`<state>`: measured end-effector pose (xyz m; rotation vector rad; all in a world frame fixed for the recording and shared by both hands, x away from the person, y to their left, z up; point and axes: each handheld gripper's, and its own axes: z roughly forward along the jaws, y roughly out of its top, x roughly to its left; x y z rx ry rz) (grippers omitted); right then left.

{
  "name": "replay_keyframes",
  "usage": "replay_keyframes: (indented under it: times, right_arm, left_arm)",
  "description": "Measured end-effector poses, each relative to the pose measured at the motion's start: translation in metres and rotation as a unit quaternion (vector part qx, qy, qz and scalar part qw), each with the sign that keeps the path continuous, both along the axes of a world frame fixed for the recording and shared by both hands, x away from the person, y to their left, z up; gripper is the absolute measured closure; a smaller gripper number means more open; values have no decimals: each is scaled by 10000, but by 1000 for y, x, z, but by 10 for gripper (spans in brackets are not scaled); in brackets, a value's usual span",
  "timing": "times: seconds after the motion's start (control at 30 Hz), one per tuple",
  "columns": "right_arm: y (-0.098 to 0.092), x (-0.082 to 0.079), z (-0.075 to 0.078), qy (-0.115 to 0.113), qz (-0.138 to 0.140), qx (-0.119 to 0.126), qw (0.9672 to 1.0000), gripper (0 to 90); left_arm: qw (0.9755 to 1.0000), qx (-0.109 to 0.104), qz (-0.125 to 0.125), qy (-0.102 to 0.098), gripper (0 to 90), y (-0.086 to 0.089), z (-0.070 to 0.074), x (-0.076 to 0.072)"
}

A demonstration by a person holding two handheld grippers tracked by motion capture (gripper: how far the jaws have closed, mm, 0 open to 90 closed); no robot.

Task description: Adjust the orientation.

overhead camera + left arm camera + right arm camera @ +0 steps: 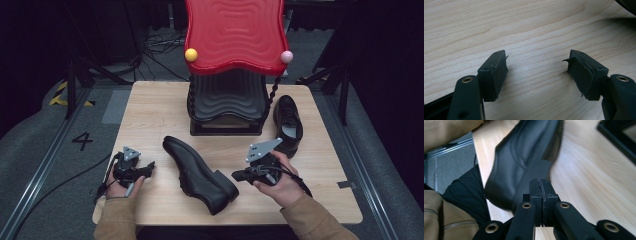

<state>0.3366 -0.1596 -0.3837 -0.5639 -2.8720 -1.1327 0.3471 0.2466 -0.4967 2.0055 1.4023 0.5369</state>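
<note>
My table top point(150, 115) is pale wood-grain laminate, smooth and matt. The black leather shoe lying on its side point(197, 172) shows a smooth, soft sheen with stitched seams; the second black leather shoe point(287, 122) looks alike. My left gripper point(537, 71) carries matt black rubbery pads point(499, 72), frayed at the edges. The red wavy plastic shelf point(234, 32) is glossy.

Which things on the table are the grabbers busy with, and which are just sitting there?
Busy with:
- near black shoe, lying on its side between the two hands
- right gripper, fingers shut, pointing at that shoe's heel
- left gripper, fingers apart over bare table

Just sitting there:
- second black shoe, upright beside the rack
- red-topped rack
</note>
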Motion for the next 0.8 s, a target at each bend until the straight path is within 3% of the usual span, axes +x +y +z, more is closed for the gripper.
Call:
replay_keyframes:
  times: [0.13, 0.27, 0.47, 0.8]
  right_arm:
    - [17, -2, -9, 82, 219, -135, 9996, 900]
    - [23, -2, -14, 103, 233, -251, 9994, 900]
    - [22, 0, -19, 171, 185, -248, 9994, 900]
    - [14, 5, -19, 54, 18, -222, 9997, 900]
  left_arm:
    - [10000, -2, -5, -1, 323, 0, 0, 0]
    - [10000, 0, -5, -1, 323, 0, 0, 0]
    - [10000, 3, -7, -2, 323, 0, 0, 0]
    - [10000, 4, -7, -3, 323, 0, 0, 0]
